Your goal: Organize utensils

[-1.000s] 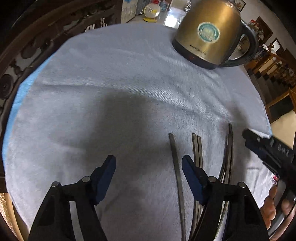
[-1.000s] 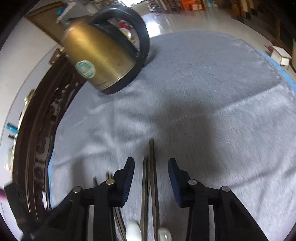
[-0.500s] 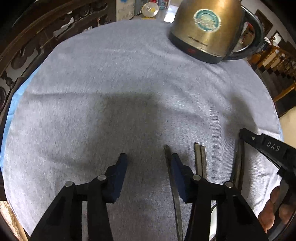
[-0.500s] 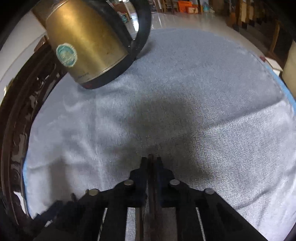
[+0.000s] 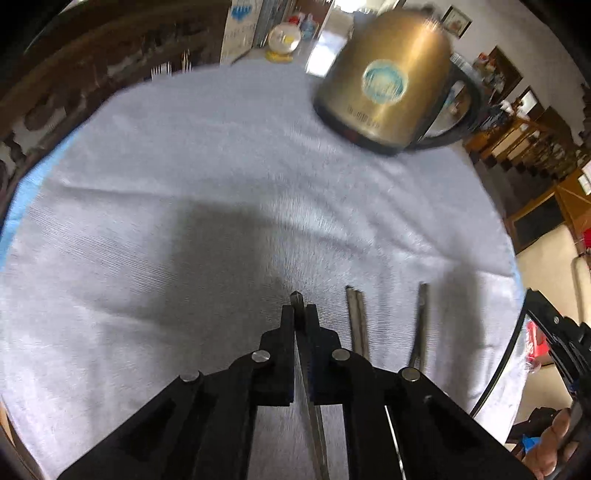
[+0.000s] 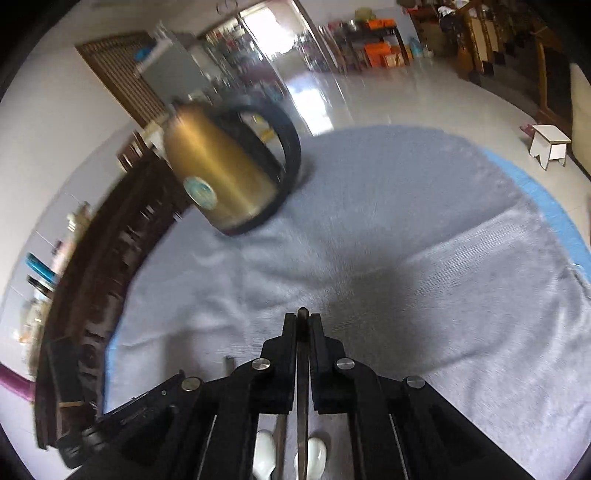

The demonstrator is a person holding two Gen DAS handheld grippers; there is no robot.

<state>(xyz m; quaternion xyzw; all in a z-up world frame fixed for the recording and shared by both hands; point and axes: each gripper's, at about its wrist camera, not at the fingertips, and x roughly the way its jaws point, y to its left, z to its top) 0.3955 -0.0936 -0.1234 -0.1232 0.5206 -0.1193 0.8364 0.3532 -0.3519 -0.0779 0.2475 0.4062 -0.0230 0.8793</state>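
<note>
Utensils [image 5: 356,317] lie beside both grippers' clamped jaws (each pinching one); kettle [image 5: 384,77] stands well apart

You were working in a lived-in home, in an open room. A round table under a grey towel-like cloth [image 5: 207,155] carried a brass-coloured electric kettle [image 5: 388,77], and a carved dark wooden chair back [image 6: 103,280] curved along the table's edge. Behind it stretched a glossy tiled floor [image 6: 369,99] running to a bright doorway, shelves with orange boxes [image 6: 380,48], a small white stool [image 6: 548,144], framed pictures on the wall [image 5: 458,22] and a wooden staircase [image 5: 524,144].
</note>
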